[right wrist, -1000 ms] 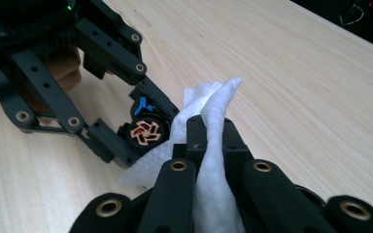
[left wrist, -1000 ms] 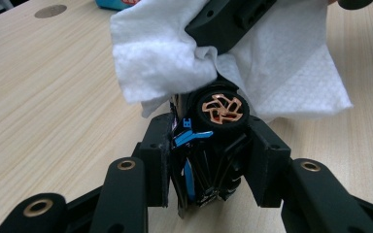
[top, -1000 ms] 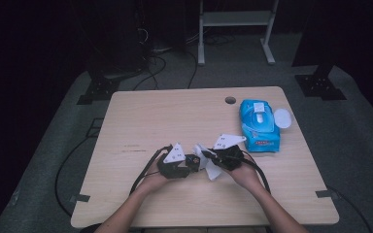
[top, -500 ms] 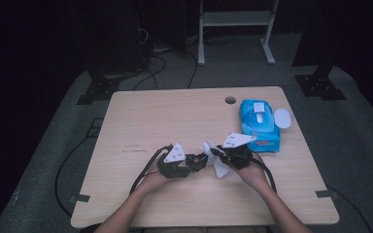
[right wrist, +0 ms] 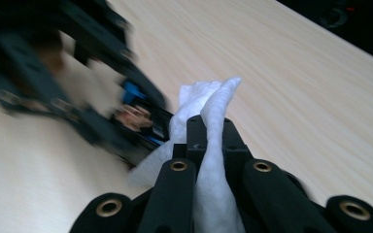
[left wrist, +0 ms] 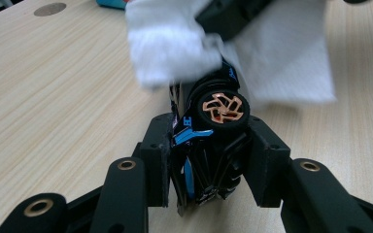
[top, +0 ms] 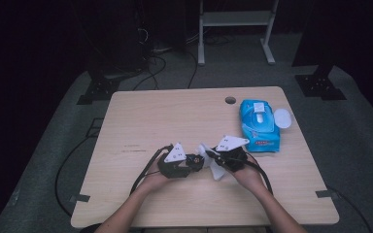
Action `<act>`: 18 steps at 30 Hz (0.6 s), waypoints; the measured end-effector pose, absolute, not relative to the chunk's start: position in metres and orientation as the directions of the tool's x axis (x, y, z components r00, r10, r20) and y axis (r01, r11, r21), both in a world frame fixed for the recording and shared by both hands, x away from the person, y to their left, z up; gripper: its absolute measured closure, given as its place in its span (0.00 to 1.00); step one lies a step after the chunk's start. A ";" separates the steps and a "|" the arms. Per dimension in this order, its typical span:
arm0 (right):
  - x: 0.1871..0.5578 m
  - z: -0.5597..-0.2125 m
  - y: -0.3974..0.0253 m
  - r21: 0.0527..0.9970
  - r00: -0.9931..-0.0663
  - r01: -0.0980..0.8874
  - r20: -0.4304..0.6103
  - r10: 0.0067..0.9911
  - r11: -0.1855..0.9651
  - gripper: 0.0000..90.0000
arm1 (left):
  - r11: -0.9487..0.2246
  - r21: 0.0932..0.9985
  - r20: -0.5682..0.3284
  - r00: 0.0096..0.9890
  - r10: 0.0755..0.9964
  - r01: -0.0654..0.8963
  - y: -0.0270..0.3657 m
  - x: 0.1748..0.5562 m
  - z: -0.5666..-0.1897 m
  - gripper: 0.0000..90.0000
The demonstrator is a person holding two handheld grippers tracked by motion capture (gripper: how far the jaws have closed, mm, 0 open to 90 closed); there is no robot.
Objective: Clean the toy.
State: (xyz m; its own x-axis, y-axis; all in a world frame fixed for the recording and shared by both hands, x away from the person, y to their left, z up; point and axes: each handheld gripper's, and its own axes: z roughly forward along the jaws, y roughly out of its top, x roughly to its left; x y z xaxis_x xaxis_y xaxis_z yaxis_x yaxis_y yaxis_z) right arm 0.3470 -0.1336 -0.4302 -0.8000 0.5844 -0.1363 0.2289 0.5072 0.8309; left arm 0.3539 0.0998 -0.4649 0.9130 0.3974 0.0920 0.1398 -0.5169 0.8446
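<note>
My left gripper (left wrist: 209,145) is shut on a black toy car (left wrist: 209,160) with blue trim and a copper-coloured wheel (left wrist: 222,107); it lies tipped on its side between the jaws. My right gripper (right wrist: 209,131) is shut on a white wipe (right wrist: 211,194), bunched between its jaws. The wipe (left wrist: 175,43) rests against the far end of the car. In the high view the left gripper (top: 194,162) and right gripper (top: 213,158) meet near the table's front middle, with the wipe (top: 217,170) between them.
A blue pack of wipes (top: 259,124) lies at the right of the wooden table (top: 175,116), its white lid (top: 282,118) flipped open. A round cable hole (top: 230,100) sits near the far edge. Cables trail from both grippers.
The right gripper with the wipe shifted to the right and then came back left against the car. The left gripper has hardly moved.
</note>
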 end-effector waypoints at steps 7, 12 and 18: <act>0.359 -0.430 -0.175 0.844 -0.732 0.310 -0.082 0.677 0.438 0.96 | -0.522 0.843 0.098 0.915 0.392 0.133 0.098 0.354 -0.465 0.64; 0.358 -0.431 -0.169 0.844 -0.731 0.311 -0.082 0.678 0.437 0.96 | -0.520 0.843 0.093 0.915 0.392 0.137 0.098 0.355 -0.465 0.64; 0.354 -0.431 -0.145 0.853 -0.777 0.282 -0.066 0.627 0.439 0.96 | -0.519 0.843 0.093 0.914 0.396 0.139 0.100 0.355 -0.464 0.64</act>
